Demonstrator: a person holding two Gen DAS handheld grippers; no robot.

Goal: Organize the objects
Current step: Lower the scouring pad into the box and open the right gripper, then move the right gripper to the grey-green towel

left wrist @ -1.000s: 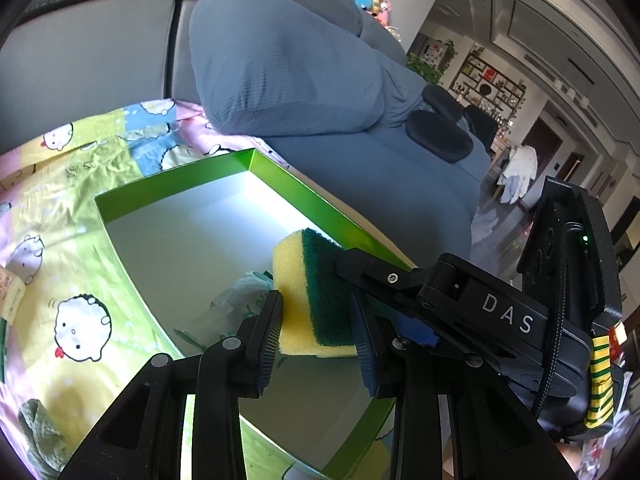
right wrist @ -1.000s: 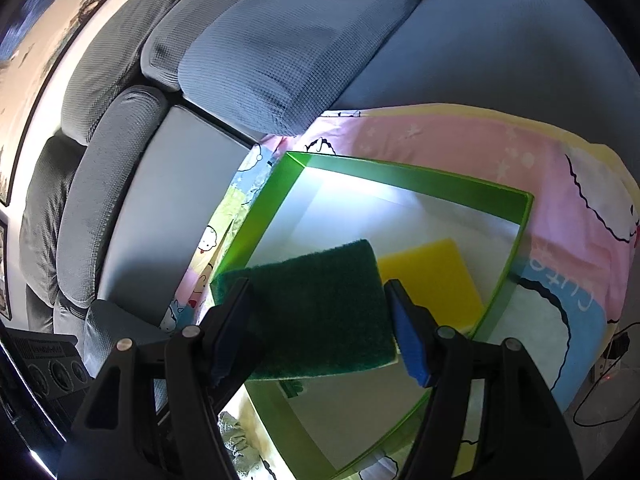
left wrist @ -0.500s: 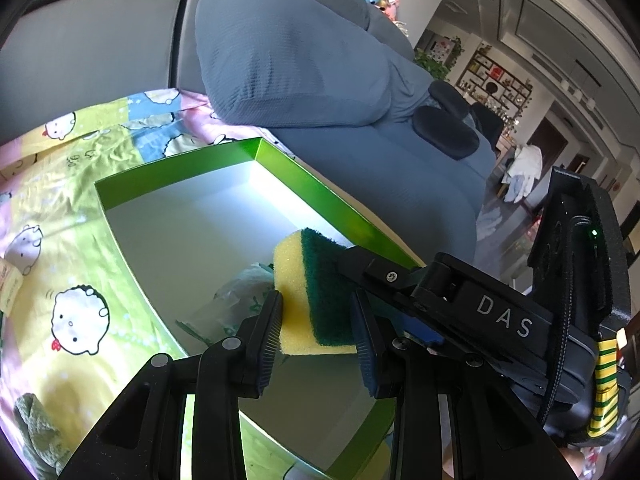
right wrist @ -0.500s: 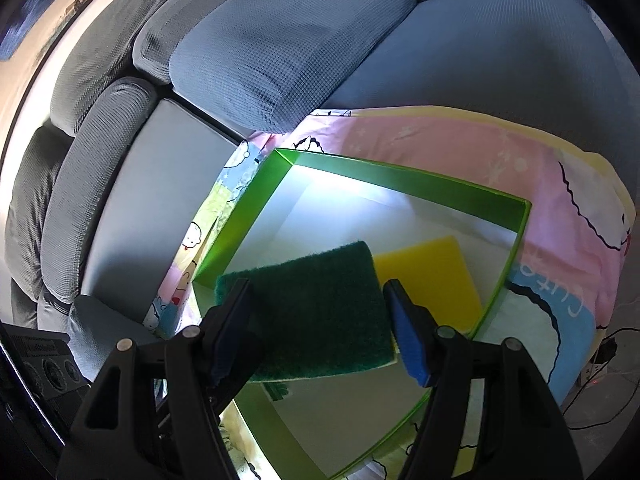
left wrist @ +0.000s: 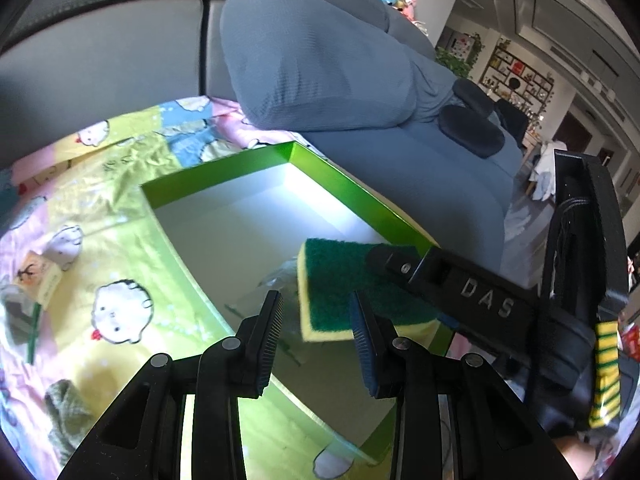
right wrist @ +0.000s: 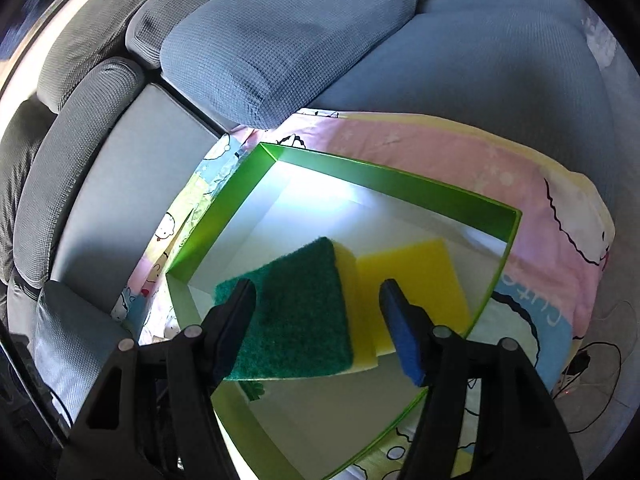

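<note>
A green box [left wrist: 224, 168] with a white inside lies on a cartoon-print cloth; it also shows in the right wrist view [right wrist: 384, 176]. A yellow sponge with a dark green scrub face [left wrist: 340, 284] lies in the box just past my left gripper [left wrist: 316, 316], which is open and empty. In the right wrist view this sponge [right wrist: 296, 324] lies green side up, partly over a second yellow sponge [right wrist: 420, 276]. My right gripper [right wrist: 316, 308] is open above them. Its black body [left wrist: 472, 296] shows at the right of the left view.
The cartoon-print cloth [left wrist: 92, 200] covers the seat of a grey-blue sofa [left wrist: 320, 60]. A small card [left wrist: 40, 284] and a green knitted cloth [left wrist: 64, 408] lie on the cloth left of the box. A crumpled clear wrapper [left wrist: 280, 276] lies in the box.
Both grippers have opened. The sponge they held has dropped and now lies in the box, green side up, partly over the other yellow sponge.
</note>
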